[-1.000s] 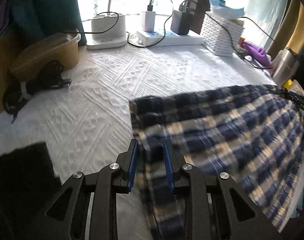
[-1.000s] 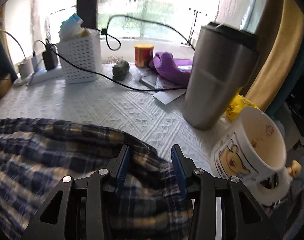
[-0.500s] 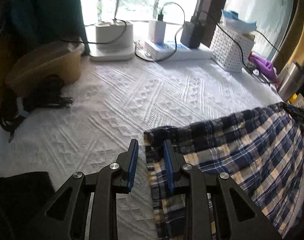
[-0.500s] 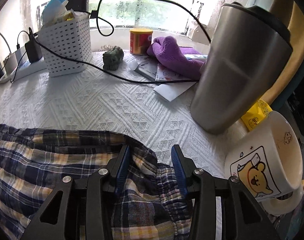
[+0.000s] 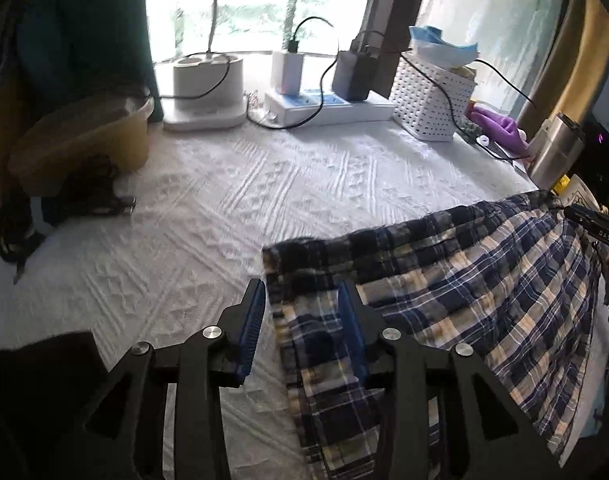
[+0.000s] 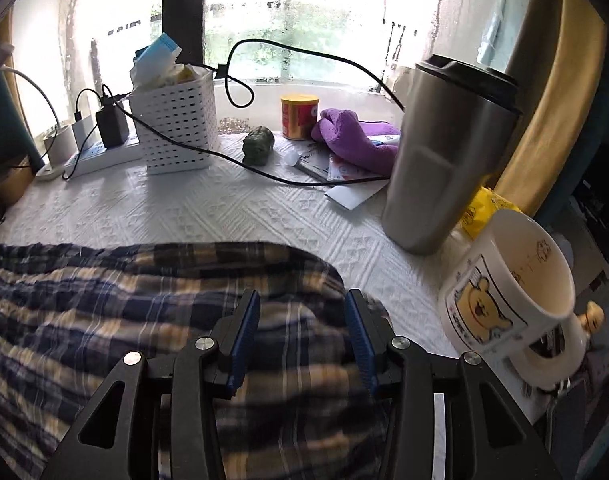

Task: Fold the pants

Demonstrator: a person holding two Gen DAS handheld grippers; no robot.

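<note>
On right hand-held gripper (image 5: 596, 229): "DAS".

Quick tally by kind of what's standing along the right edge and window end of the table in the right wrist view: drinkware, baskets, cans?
Drinkware: 2, the steel tumbler and the bear mug
Baskets: 1, the white basket
Cans: 1, the yellow-lidded can
Total: 4

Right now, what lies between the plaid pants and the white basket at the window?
In the right wrist view, only bare white tablecloth lies between the plaid pants and the white basket; a black cable touches down near the basket's base.
</note>
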